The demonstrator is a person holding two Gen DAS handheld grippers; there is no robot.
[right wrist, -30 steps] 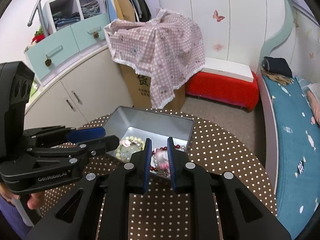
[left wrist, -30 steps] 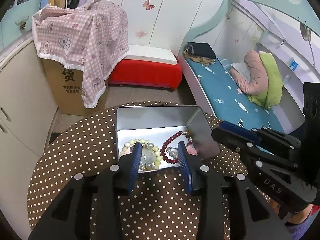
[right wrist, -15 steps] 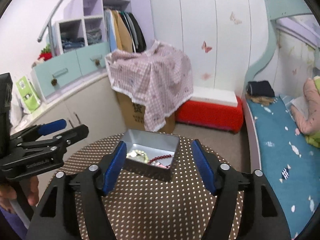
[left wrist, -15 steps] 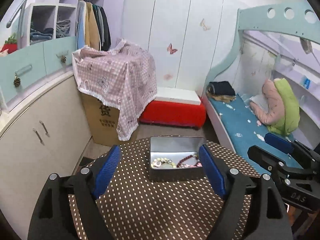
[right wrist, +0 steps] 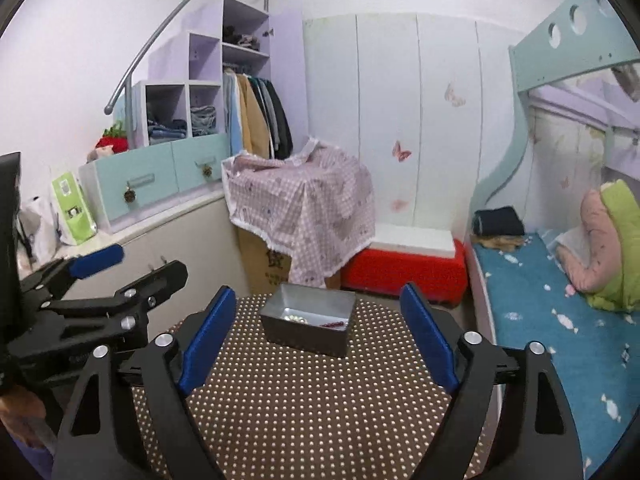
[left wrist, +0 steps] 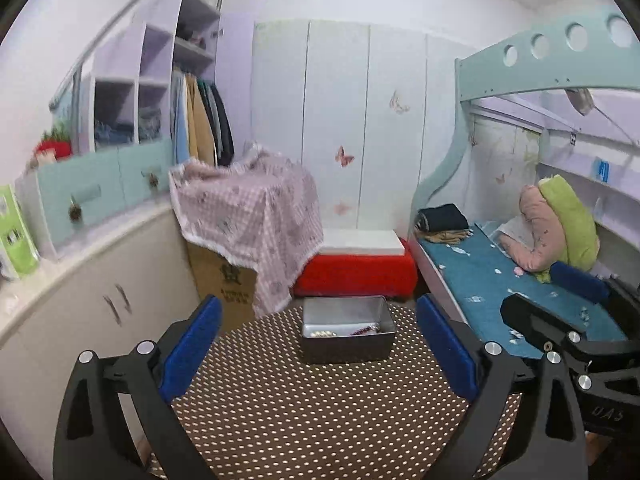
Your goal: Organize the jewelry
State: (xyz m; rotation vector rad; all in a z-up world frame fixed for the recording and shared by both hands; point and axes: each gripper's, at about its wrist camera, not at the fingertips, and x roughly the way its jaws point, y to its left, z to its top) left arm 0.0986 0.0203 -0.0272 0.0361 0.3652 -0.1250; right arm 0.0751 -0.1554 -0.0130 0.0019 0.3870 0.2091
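An open metal tin [left wrist: 344, 346] [right wrist: 304, 334] stands on the round table under a brown polka-dot cloth [left wrist: 312, 408] [right wrist: 312, 400]. Inside lie a pale bead bracelet [left wrist: 324, 333] [right wrist: 294, 317] and a dark red bead bracelet [left wrist: 366, 329] [right wrist: 334, 324]. My left gripper [left wrist: 318, 302] [right wrist: 148, 262] hovers well back from the tin, its jaws opening wide with nothing held. My right gripper [right wrist: 318, 292] [left wrist: 544, 292] hangs beside it at the same distance, jaws also opening, empty.
Beyond the table are a cardboard box under a pink checked cloth [left wrist: 248, 216], a red bench [left wrist: 356, 272] and a bunk bed with a blue sheet [left wrist: 480, 268] on the right. A cream cabinet [right wrist: 192, 248] runs along the left.
Both grippers have drawn back and up from the tin, where they were close over the jewelry. Their jaws have spread from narrow to wide. The bracelets stay in the tin.
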